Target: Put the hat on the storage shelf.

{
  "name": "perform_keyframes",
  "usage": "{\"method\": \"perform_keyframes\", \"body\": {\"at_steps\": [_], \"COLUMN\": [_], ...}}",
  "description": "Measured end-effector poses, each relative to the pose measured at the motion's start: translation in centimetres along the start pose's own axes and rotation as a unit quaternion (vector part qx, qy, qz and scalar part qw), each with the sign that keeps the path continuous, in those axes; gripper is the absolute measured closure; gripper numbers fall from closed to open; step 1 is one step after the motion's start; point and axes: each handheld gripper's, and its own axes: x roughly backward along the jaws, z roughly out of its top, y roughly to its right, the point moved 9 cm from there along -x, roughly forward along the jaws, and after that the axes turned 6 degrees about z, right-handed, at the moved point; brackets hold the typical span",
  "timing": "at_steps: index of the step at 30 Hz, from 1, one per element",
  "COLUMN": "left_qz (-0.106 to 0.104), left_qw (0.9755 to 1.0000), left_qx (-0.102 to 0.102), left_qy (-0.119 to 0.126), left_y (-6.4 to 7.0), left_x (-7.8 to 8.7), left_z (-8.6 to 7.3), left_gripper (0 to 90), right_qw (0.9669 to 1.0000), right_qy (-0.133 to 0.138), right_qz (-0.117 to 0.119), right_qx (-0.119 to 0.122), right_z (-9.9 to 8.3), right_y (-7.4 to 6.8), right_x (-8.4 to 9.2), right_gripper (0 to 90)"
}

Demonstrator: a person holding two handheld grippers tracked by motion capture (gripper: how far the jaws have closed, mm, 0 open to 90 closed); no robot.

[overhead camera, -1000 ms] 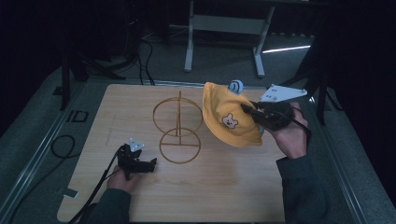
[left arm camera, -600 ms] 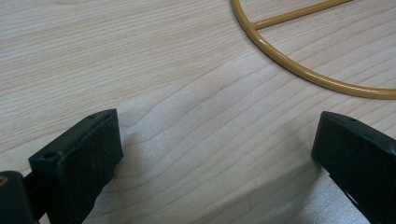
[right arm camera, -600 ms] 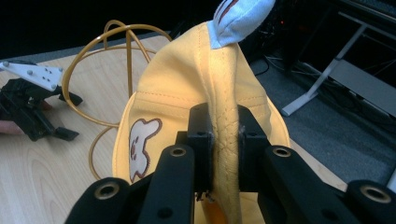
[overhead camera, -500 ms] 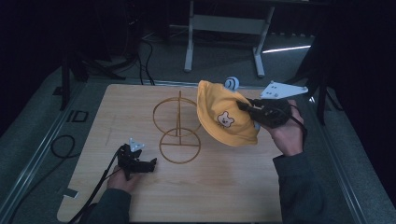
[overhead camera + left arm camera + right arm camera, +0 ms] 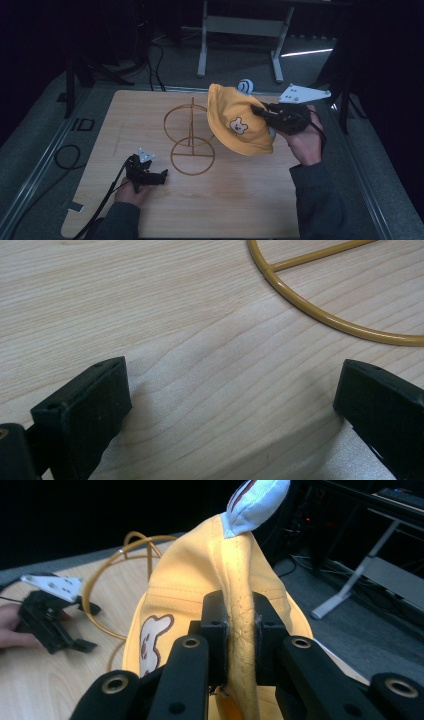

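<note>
A yellow hat with a bear patch and a light-blue ear hangs in the air over the right half of the wooden table. My right gripper is shut on a fold of its fabric; in the right gripper view the hat is pinched between the jaws of that gripper. A gold wire stand with two rings stands just left of the hat. My left gripper rests low on the table, open, in front of the stand; its own view shows the gripper with bare wood between the jaws and the stand's base ring beyond.
A light metal frame stands on the floor beyond the table's far edge. Cables lie on the floor to the left. The right gripper view shows the left gripper and the stand past the hat.
The hat has tipped a little to the left, nearer the stand's upper ring. The left gripper has stayed where it was.
</note>
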Motion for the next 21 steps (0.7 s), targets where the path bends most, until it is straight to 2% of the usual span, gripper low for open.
{"method": "perform_keyframes", "body": {"at_steps": [6, 17, 21], "left_qz": [0.0, 0.0, 0.0], "left_qw": [1.0, 1.0, 1.0], "left_qx": [0.0, 0.0, 0.0], "left_qy": [0.0, 0.0, 0.001], "left_y": [0.0, 0.0, 0.0], "left_x": [0.0, 0.0, 0.0], "left_z": [0.0, 0.0, 0.0], "left_gripper": [1.9, 1.9, 1.9], "right_qw": [0.9999, 0.9994, 0.9994], "right_qy": [0.01, 0.007, 0.006], "right_qz": [0.011, 0.031, 0.032], "right_qx": [0.0, 0.011, 0.016], "right_z": [0.9, 2.1, 2.6], "right_y": [-0.5, -1.7, -1.9], "right_x": [-0.2, -1.6, -2.1], "right_gripper": [80.0, 80.0, 80.2]}}
